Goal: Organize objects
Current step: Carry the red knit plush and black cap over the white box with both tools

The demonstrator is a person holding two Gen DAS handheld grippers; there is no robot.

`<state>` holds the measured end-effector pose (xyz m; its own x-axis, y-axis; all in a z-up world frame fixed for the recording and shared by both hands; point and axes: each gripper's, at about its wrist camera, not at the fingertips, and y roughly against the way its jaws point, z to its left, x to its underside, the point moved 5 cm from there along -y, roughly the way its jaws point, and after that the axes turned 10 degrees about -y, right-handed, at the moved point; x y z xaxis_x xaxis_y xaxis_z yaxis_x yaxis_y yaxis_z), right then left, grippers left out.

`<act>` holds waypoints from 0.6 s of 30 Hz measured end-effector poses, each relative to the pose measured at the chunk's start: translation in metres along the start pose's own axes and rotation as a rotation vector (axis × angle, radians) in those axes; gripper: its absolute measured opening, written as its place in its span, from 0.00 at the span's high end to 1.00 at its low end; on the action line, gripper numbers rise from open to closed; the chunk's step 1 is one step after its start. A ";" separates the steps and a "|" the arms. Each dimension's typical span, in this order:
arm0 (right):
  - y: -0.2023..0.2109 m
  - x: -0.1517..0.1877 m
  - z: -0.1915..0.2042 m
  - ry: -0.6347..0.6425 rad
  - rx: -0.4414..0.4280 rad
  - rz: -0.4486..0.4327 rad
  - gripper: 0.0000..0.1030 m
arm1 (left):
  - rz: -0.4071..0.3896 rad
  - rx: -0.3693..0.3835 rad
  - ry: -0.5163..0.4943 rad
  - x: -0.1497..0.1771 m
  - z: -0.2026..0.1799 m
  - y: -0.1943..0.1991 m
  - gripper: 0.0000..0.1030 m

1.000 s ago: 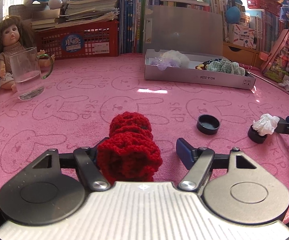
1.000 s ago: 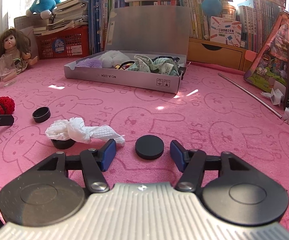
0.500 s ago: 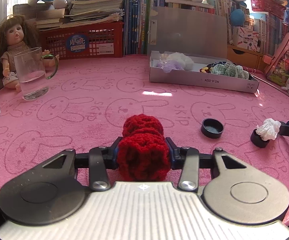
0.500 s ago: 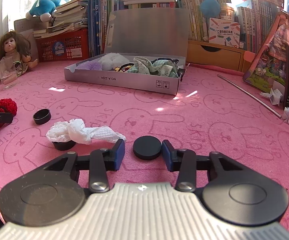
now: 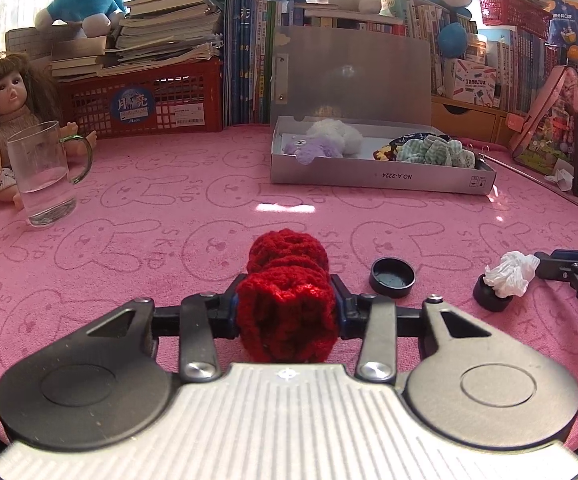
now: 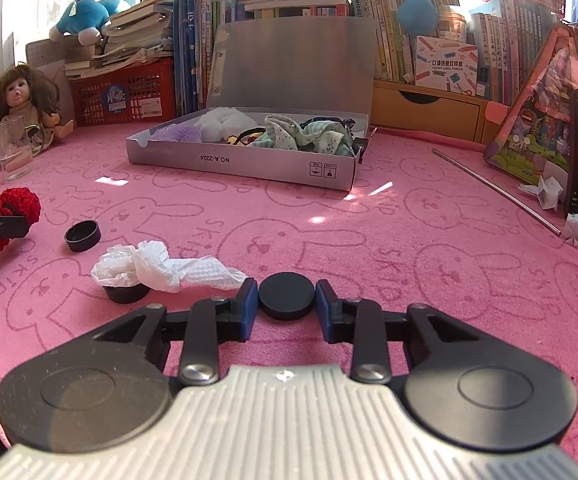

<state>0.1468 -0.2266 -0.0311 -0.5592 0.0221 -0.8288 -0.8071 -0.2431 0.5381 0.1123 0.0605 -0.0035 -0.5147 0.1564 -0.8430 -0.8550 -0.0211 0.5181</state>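
Left wrist view: my left hand-held gripper (image 5: 285,312) is clamping the red crocheted piece (image 5: 287,300); my right hand-held gripper (image 6: 286,307) is closing narrowly around the black cap (image 6: 286,295) on the table (image 6: 409,240).

A brown-haired doll (image 5: 7,120) sits at the left edge of the left wrist view, directly behind a clear glass mug (image 5: 45,174) holding a little water. A red plastic crate (image 5: 141,100) in the upper left carries stacked books, with a blue plush toy (image 5: 81,2) on top. Upright books (image 5: 249,56) line the upper centre. A thin metal rod (image 6: 497,190) lies right of centre in the right wrist view. A pink rabbit-print cloth (image 5: 169,208) covers the table.
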 end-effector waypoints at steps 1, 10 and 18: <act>0.000 0.000 0.001 0.007 0.001 0.002 0.66 | -0.004 0.002 -0.006 -0.003 -0.001 0.000 0.54; 0.007 -0.025 0.003 0.019 0.004 -0.044 0.66 | -0.044 0.020 -0.035 -0.028 -0.007 -0.002 0.54; 0.007 -0.052 0.009 0.045 0.004 -0.079 0.66 | -0.074 0.037 -0.053 -0.053 -0.010 -0.009 0.54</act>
<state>0.1685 -0.2203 0.0171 -0.4842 -0.0029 -0.8749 -0.8494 -0.2383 0.4709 0.1464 0.0431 0.0352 -0.4451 0.2083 -0.8709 -0.8873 0.0288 0.4604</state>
